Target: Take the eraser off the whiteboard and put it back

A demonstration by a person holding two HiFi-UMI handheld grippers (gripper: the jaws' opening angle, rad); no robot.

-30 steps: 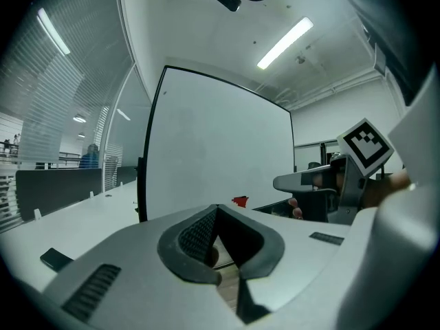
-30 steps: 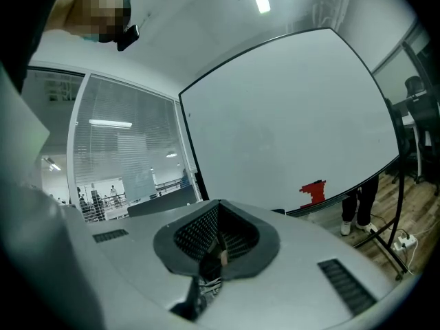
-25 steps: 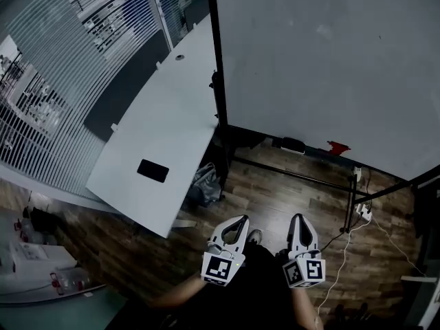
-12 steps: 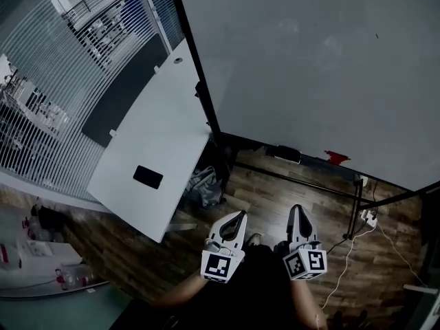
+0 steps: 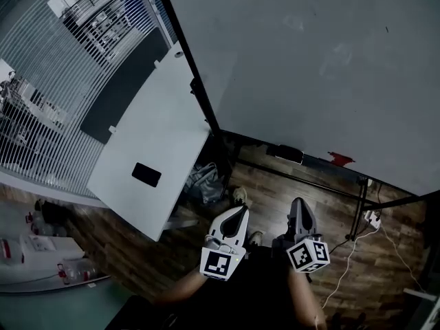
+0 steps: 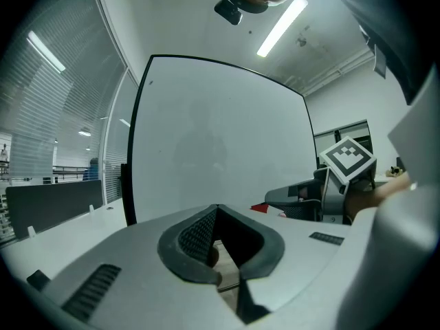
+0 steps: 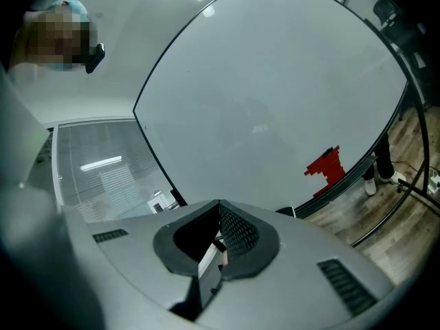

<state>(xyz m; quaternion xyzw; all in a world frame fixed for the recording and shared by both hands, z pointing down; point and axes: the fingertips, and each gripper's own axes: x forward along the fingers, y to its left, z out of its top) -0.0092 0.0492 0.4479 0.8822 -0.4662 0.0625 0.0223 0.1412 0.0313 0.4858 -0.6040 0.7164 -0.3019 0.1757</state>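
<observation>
A large whiteboard [image 5: 309, 60] on a black stand fills the top right of the head view. A black block-shaped eraser [image 5: 289, 154] sits at the board's lower edge, and a red jagged piece [image 5: 341, 159] clings to the board beside it; that red piece [image 7: 325, 166] also shows in the right gripper view. Low in the head view, over the wooden floor, my left gripper [image 5: 238, 214] and right gripper [image 5: 298, 204] both point toward the board, well short of it. Each is shut with nothing held. The left gripper view shows the board [image 6: 220, 136] ahead and the right gripper [image 6: 302, 196] alongside.
A white desk [image 5: 148, 136] with a flat black object [image 5: 146, 174] stands left of the board. A grey bag [image 5: 205, 183] lies on the floor by the desk's corner. The stand's black legs [image 5: 357, 208] and a power strip with a white cable [image 5: 371, 218] are at right. Slatted blinds line the left.
The whiteboard has come nearer and fills more of the head view. Both grippers have shifted forward toward it, and the right gripper's marker cube has rolled. Both stay shut.
</observation>
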